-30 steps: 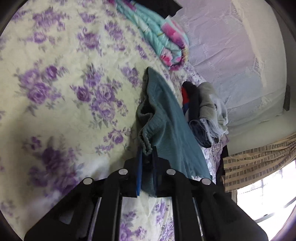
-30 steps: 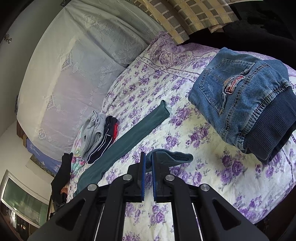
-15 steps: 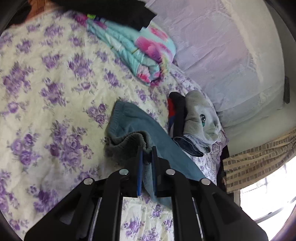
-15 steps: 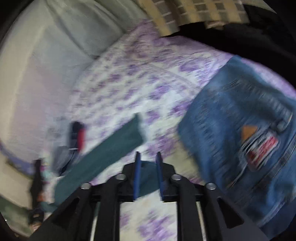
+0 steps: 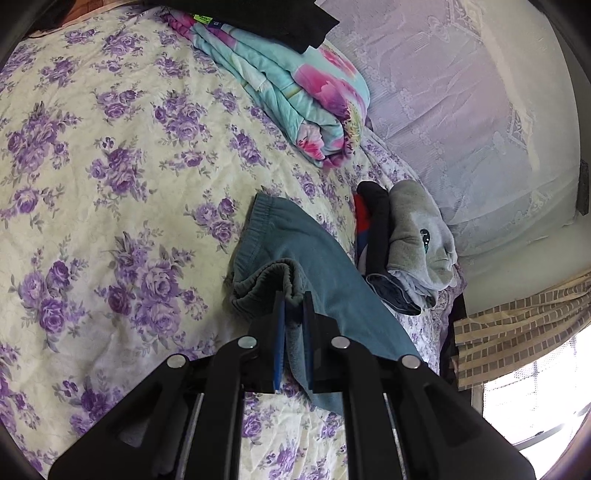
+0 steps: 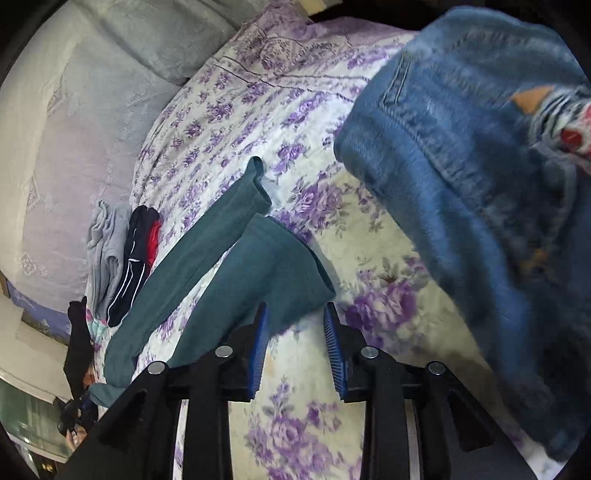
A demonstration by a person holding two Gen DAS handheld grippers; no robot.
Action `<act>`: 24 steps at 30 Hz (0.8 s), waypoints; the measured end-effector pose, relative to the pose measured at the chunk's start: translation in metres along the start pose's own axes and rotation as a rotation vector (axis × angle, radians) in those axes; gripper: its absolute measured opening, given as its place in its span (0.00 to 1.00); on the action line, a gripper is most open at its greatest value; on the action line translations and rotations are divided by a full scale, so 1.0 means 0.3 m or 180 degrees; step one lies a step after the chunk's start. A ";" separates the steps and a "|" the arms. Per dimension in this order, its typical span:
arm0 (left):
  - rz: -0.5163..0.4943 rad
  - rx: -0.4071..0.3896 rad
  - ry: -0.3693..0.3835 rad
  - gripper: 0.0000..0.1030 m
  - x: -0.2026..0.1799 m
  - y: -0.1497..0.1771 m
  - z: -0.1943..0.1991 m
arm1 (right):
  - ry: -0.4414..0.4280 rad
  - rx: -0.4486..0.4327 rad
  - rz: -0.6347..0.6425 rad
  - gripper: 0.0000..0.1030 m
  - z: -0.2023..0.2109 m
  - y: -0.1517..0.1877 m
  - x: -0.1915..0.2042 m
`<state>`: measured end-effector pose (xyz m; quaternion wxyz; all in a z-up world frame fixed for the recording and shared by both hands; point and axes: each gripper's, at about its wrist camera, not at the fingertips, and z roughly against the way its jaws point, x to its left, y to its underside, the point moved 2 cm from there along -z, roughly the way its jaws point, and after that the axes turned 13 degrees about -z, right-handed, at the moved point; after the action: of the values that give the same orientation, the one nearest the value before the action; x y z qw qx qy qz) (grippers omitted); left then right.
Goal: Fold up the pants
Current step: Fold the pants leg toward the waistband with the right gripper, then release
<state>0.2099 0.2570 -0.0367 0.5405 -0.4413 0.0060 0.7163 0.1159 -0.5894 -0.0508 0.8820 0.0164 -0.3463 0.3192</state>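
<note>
Left gripper (image 5: 293, 301) fingers clamped together; right gripper (image 6: 297, 321) fingers spread apart.

No text can be read. A small neon-green tag (image 5: 200, 17) lies on the folded quilt (image 5: 295, 96) at about 11 o'clock in the left view, its print too small to make out. The patch (image 6: 557, 118) on the jeans (image 6: 480, 192), at 2 o'clock in the right view, is blurred.
</note>
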 end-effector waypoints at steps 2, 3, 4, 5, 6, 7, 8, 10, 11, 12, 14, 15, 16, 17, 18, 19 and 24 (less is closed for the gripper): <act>0.0011 0.0004 -0.0017 0.07 0.001 -0.003 -0.008 | -0.0033 -0.0015 -0.0102 0.16 -0.031 -0.010 -0.004; 0.0035 0.0004 -0.0008 0.08 0.004 -0.005 -0.010 | -0.0056 -0.0050 -0.0125 0.05 -0.036 -0.016 0.000; 0.0059 0.0004 0.0008 0.08 0.006 -0.008 -0.011 | -0.0100 -0.0076 -0.0121 0.03 -0.033 -0.019 0.010; 0.0086 0.0001 0.0027 0.07 0.005 -0.013 -0.010 | -0.0132 -0.0115 -0.0092 0.03 -0.022 -0.026 0.029; 0.0096 0.0001 0.0045 0.07 0.000 -0.019 -0.008 | -0.0162 -0.0168 -0.0030 0.03 -0.002 -0.035 0.062; 0.0093 -0.0002 0.0069 0.07 -0.010 -0.032 -0.005 | -0.0204 -0.0220 0.0032 0.03 0.022 -0.049 0.100; 0.0078 -0.0010 0.0078 0.07 -0.023 -0.045 -0.001 | -0.0255 -0.0267 0.0086 0.03 0.050 -0.065 0.143; 0.0019 -0.0049 0.0128 0.07 -0.066 -0.073 0.020 | -0.0402 -0.0376 0.0192 0.03 0.124 -0.097 0.237; -0.0017 -0.0067 0.0161 0.07 -0.087 -0.081 0.034 | -0.0474 -0.0435 0.0236 0.03 0.162 -0.111 0.278; -0.0064 -0.0087 0.0177 0.07 -0.109 -0.087 0.051 | -0.0551 -0.0494 0.0292 0.03 0.210 -0.117 0.317; -0.0171 -0.0125 0.0201 0.08 -0.149 -0.087 0.093 | -0.0642 -0.0585 0.0390 0.03 0.300 -0.110 0.361; -0.0200 -0.0133 0.0215 0.08 -0.158 -0.078 0.115 | -0.0631 -0.0607 0.0408 0.03 0.329 -0.103 0.360; -0.0214 -0.0127 0.0227 0.08 -0.159 -0.064 0.134 | -0.0610 -0.0604 0.0408 0.03 0.350 -0.090 0.346; -0.0214 -0.0112 0.0217 0.08 -0.150 -0.043 0.150 | -0.0562 -0.0569 0.0379 0.03 0.366 -0.069 0.308; -0.0198 -0.0084 0.0215 0.08 -0.133 -0.017 0.161 | -0.0508 -0.0531 0.0334 0.03 0.371 -0.050 0.269; -0.0146 -0.0051 0.0232 0.08 -0.109 0.014 0.169 | -0.0447 -0.0484 0.0282 0.03 0.371 -0.031 0.226; 0.0239 0.0062 0.0278 0.08 0.067 0.183 0.194 | -0.0256 -0.0264 -0.0140 0.03 0.352 0.092 -0.048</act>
<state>0.1302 0.2780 -0.0395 0.5167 -0.4663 0.0530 0.7161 0.0285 -0.6017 0.0153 0.8741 0.0004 -0.3940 0.2842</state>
